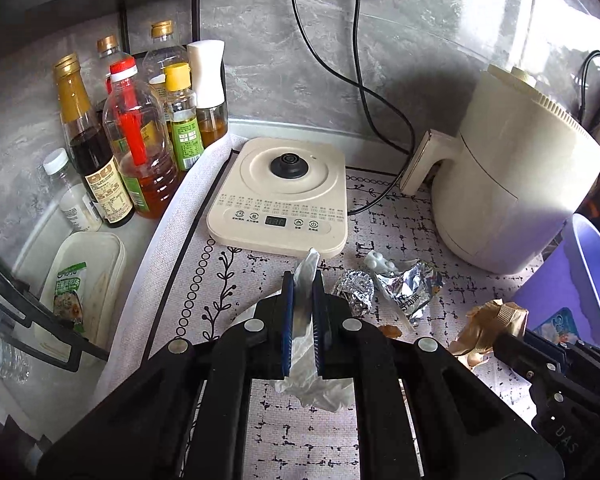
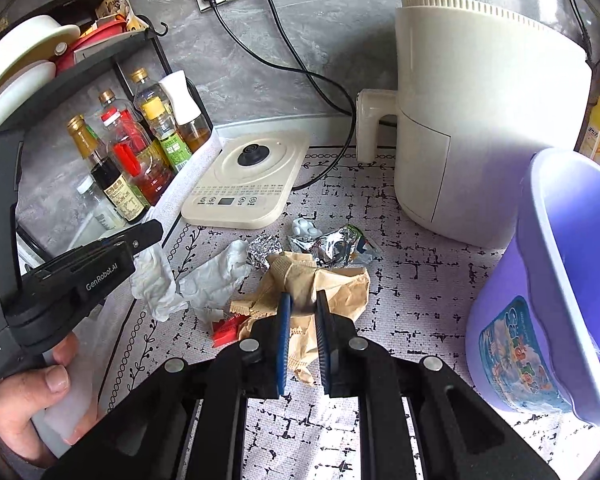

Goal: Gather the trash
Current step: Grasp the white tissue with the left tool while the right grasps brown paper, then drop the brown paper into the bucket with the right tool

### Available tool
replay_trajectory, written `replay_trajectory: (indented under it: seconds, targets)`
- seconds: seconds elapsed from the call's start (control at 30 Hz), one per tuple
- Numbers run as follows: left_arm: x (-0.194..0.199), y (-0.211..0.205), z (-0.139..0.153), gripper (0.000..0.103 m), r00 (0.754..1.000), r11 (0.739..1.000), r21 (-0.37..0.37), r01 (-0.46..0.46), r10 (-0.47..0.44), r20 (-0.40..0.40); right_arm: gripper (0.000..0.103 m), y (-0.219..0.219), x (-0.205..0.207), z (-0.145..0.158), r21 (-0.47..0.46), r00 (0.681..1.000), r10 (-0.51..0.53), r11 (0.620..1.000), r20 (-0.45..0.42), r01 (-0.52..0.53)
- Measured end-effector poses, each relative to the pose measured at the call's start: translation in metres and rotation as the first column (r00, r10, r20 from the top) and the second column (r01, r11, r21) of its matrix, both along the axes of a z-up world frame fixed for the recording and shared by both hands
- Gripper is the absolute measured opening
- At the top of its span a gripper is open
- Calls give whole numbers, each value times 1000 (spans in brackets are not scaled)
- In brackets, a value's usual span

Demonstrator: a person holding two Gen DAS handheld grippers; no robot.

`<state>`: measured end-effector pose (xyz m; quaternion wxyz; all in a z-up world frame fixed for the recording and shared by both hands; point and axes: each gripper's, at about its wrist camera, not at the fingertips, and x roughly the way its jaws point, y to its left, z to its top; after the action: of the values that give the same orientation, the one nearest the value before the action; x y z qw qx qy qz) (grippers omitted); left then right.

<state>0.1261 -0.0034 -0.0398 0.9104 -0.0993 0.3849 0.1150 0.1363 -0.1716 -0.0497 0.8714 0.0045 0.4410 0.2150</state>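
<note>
My left gripper (image 1: pixel 303 280) is shut on a crumpled white tissue (image 1: pixel 306 344), which hangs from its blue pads above the patterned mat. In the right wrist view this gripper (image 2: pixel 156 230) sits at the left with the tissue (image 2: pixel 212 276) trailing from it. My right gripper (image 2: pixel 303 300) is shut on a crumpled brown paper bag (image 2: pixel 340 284), lifted a little off the mat. On the mat lie a foil ball (image 2: pixel 262 252), a silver wrapper (image 2: pixel 340 246), a small white plastic piece (image 2: pixel 306 227) and a red scrap (image 2: pixel 226 330). A purple bin (image 2: pixel 560 280) stands at the right.
A cream kettle base (image 1: pixel 278 196) sits behind the trash and a cream air fryer (image 1: pixel 512 184) at the back right, both with black cords to wall sockets. Oil and sauce bottles (image 1: pixel 134 148) crowd the left under a black rack. A hand (image 2: pixel 40 400) holds the left gripper.
</note>
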Motion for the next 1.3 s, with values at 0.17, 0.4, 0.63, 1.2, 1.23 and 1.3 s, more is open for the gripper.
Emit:
replay_trajectory:
  seconds: [0.17,0.4,0.63,1.2,1.23,1.3]
  targets:
    - [-18,-2,24,9,999,1000,7,-22,21,50,13,-13,-12,19,36,999,-5,999,39,4]
    - [-38,-9,54,9,993,1000,5,-17,16,121,13,-32,-26,45,87,994,-36,996,101,27]
    - [-40,-38,73,9,986,999,23,41,-44,159,13,-61,-36,63,129,985,-93,989,144,75]
    - [-15,-145,99,9,943,964,65,257,-265,202,16,-158,-47,86,173,937,-291,950,193,259]
    - [-14,-151,101,9,939,961,66,267,-275,204,16,-163,-47,86,175,933,-302,947,194,270]
    - [-12,-163,104,9,931,955,73,289,-298,210,16,-174,-47,88,182,927,-321,940,195,287]
